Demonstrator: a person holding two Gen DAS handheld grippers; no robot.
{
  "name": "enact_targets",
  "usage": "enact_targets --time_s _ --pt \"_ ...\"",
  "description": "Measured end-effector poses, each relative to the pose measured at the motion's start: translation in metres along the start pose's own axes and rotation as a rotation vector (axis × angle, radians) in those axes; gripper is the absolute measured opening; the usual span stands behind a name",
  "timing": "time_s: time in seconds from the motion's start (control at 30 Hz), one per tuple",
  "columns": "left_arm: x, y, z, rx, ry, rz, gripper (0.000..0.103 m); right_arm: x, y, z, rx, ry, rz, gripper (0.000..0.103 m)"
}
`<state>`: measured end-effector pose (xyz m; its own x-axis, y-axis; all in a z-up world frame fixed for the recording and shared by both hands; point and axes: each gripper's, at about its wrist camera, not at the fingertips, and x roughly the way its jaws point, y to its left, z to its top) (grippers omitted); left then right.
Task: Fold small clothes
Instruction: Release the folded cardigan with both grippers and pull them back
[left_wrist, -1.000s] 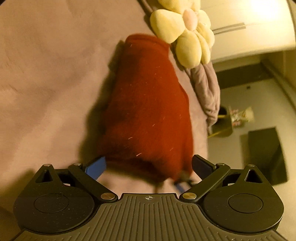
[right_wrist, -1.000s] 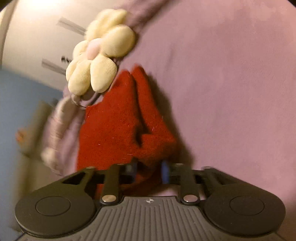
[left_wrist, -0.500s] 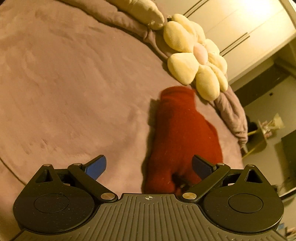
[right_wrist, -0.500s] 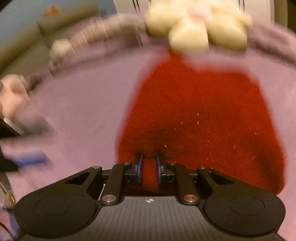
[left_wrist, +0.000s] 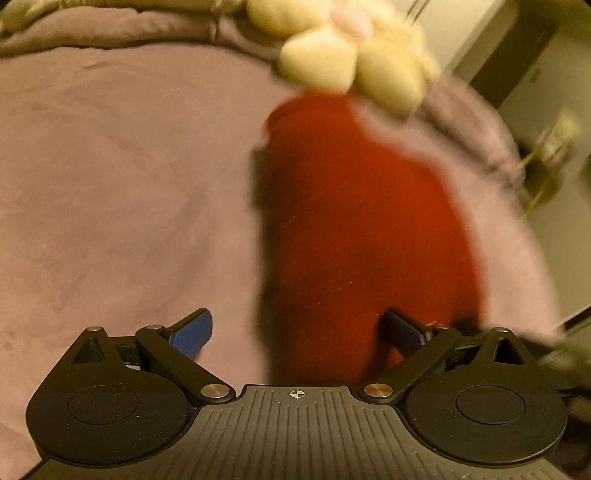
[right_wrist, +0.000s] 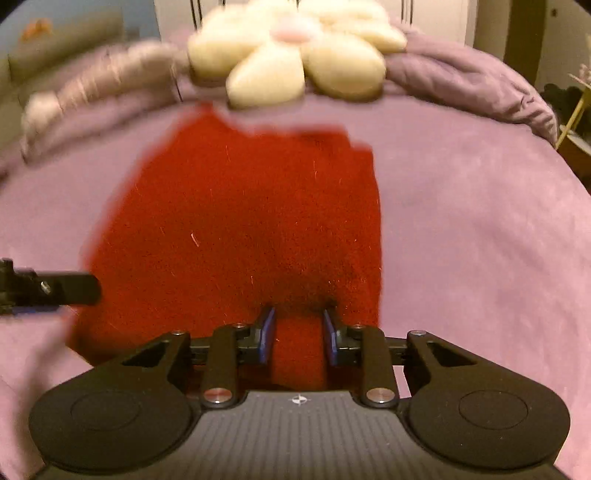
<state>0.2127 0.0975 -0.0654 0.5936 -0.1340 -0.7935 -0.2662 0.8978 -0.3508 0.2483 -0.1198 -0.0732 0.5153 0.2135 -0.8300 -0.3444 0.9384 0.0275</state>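
**Red garment pinched at near edge on the bed**

Lying flat on the mauve bedspread (right_wrist: 480, 229): a fuzzy red garment (right_wrist: 236, 221), far end just below the cream flower-shaped cushion (right_wrist: 291, 59). Clamped on a bunched fold of its near edge: the right gripper (right_wrist: 298, 334), blue pads close together with red fabric between them. Spread wide over the bedspread: the left gripper (left_wrist: 299, 330), one blue fingertip (left_wrist: 192, 330) over bare cover, the other against the garment's near end, nothing pinched. Blurred in the left wrist view, so possibly touching, possibly just above the cloth. Visible at the left edge of the right wrist view: one dark finger beside the garment's side.
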Motion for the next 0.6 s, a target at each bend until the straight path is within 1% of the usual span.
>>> enact_targets --time_s 0.03,0.1,0.17,0.3,0.4,0.43,0.5,0.53,0.57,0.6 --pt "0.005 0.004 -0.002 -0.018 0.010 -0.027 0.103 0.003 0.001 -0.003 -0.028 -0.010 -0.008 0.025" --pt "0.006 0.013 -0.005 -0.079 0.014 -0.044 0.103 0.000 0.001 0.000 -0.043 -0.005 -0.007 0.025" --pt "0.006 0.013 -0.007 -0.068 0.011 -0.041 0.103 0.001 -0.001 0.004 -0.040 0.006 0.010 0.026" --pt "0.004 0.003 -0.011 -0.021 0.002 0.010 0.103 0.001 -0.010 -0.003 -0.057 0.006 0.034 0.027" --pt "-0.010 -0.006 -0.012 0.006 -0.014 0.067 0.103 -0.012 -0.011 -0.019 -0.073 -0.049 0.060 0.028" --pt "-0.016 -0.011 -0.013 0.018 -0.017 0.085 0.103 -0.017 -0.012 -0.022 -0.069 -0.055 0.058 0.028" --pt "-0.029 -0.018 -0.018 0.054 -0.024 0.118 0.103 -0.034 -0.011 -0.032 -0.034 -0.033 0.011 0.029" --pt "-0.036 -0.023 -0.022 0.079 -0.027 0.140 0.103 -0.041 -0.011 -0.037 -0.012 -0.006 -0.011 0.040" --pt "-0.041 -0.027 -0.025 0.096 -0.033 0.163 0.103 -0.047 -0.010 -0.044 0.014 0.033 -0.031 0.053" --pt "-0.048 -0.030 -0.031 0.110 -0.046 0.191 0.103 -0.052 -0.008 -0.055 0.036 0.068 -0.039 0.070"
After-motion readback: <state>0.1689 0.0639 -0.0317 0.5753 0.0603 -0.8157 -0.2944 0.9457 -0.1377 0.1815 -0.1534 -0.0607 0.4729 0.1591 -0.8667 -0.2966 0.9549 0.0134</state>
